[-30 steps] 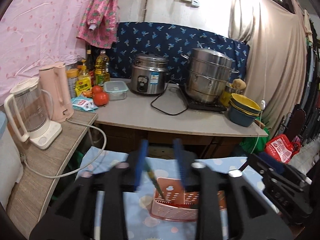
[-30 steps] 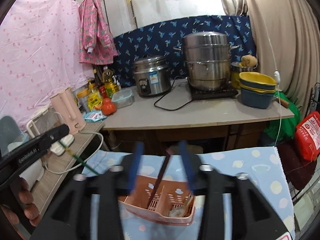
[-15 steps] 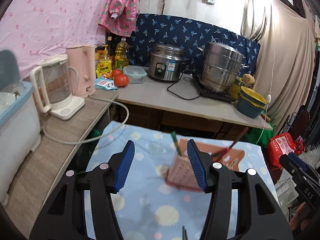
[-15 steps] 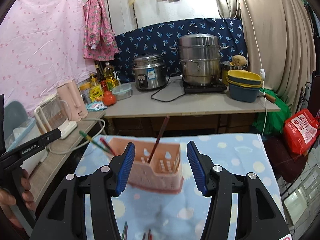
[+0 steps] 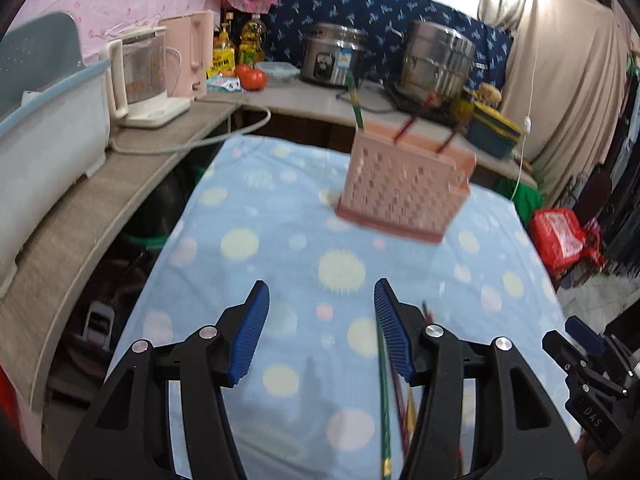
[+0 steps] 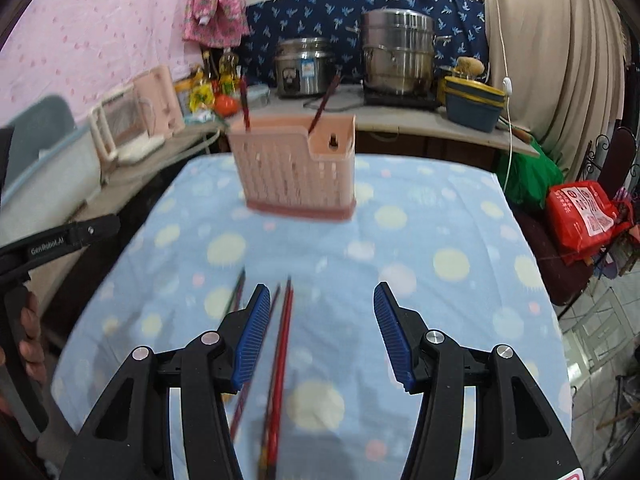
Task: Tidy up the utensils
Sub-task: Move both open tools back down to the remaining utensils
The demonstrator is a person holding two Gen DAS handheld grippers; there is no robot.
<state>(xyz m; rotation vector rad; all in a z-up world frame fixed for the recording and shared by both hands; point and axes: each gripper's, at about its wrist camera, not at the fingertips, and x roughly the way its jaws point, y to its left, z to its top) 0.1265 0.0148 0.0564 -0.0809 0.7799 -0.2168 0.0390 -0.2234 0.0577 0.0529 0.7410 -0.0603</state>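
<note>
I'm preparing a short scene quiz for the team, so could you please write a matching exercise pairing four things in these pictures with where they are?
Things:
1. pink utensil holder
2. red chopsticks
3. steel steamer pot
4. red bag

Places:
A. on the counter at the back
B. lying flat on the dotted cloth
C. beyond the table's right edge
D. standing at the cloth's far end

Pairs: 1-D, 2-B, 3-A, 4-C
</note>
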